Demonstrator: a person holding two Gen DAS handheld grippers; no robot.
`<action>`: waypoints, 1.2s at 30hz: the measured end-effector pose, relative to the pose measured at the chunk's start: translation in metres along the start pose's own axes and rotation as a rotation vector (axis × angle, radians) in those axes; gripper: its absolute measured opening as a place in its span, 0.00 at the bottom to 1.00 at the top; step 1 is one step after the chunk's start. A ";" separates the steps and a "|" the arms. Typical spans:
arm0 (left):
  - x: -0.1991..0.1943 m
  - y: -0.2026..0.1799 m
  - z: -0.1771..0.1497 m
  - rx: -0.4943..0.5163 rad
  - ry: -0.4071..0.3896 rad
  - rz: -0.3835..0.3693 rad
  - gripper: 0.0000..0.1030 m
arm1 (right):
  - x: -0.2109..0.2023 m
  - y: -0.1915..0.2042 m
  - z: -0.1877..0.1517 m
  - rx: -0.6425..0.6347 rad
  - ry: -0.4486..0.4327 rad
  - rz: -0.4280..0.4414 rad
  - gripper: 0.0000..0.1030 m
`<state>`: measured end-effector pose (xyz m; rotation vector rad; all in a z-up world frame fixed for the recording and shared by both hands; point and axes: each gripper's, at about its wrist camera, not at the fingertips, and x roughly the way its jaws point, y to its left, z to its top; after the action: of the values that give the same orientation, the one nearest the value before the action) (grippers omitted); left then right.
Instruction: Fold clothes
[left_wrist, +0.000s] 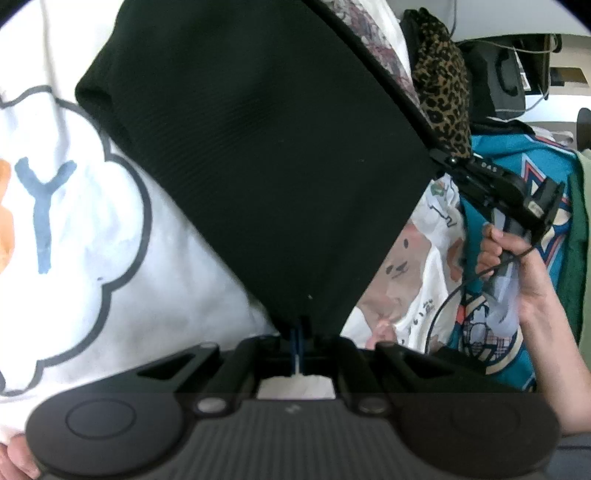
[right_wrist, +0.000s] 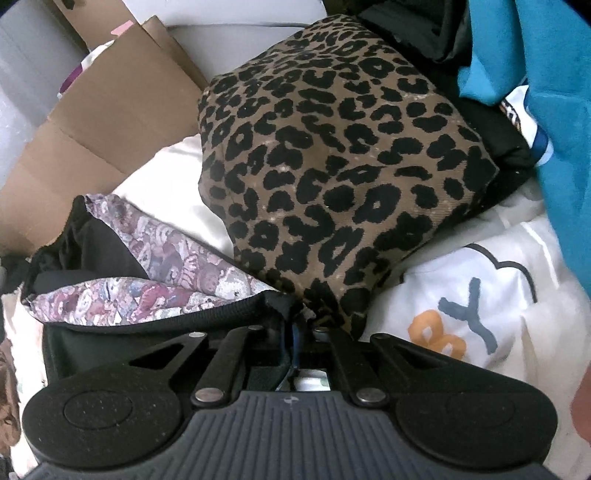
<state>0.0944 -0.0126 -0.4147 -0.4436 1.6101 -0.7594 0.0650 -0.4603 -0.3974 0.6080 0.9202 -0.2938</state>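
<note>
Black garment (left_wrist: 258, 155) stretched between two grippers above a heap of clothes.

Left gripper (left_wrist: 298, 334) pinches its lower corner, right gripper (right_wrist: 295, 328) its lined edge; a white printed shirt (left_wrist: 74, 221), a leopard-print piece (right_wrist: 332, 166) and a teal jersey (left_wrist: 524, 206) crowd round.

No bare tabletop or bed shows in either view; the carrying layer is a heap of garments; a white printed T-shirt (right_wrist: 472, 295) spreads lowest, a leopard-print garment (right_wrist: 332, 177) sits on it, a teal jersey (left_wrist: 517, 280) lies beside, brown cardboard (right_wrist: 103, 122) stands behind.
</note>
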 end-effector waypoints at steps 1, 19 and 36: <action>0.000 -0.002 0.000 0.011 0.002 0.009 0.01 | -0.001 0.001 -0.001 -0.002 0.001 -0.009 0.08; -0.084 -0.018 0.041 0.002 -0.136 0.141 0.35 | -0.067 0.029 0.008 -0.110 -0.173 -0.058 0.43; -0.126 -0.002 0.128 -0.006 -0.405 0.234 0.42 | -0.051 0.069 -0.003 -0.241 -0.187 0.067 0.55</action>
<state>0.2422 0.0414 -0.3283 -0.3769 1.2562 -0.4523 0.0671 -0.4043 -0.3321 0.3807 0.7403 -0.1730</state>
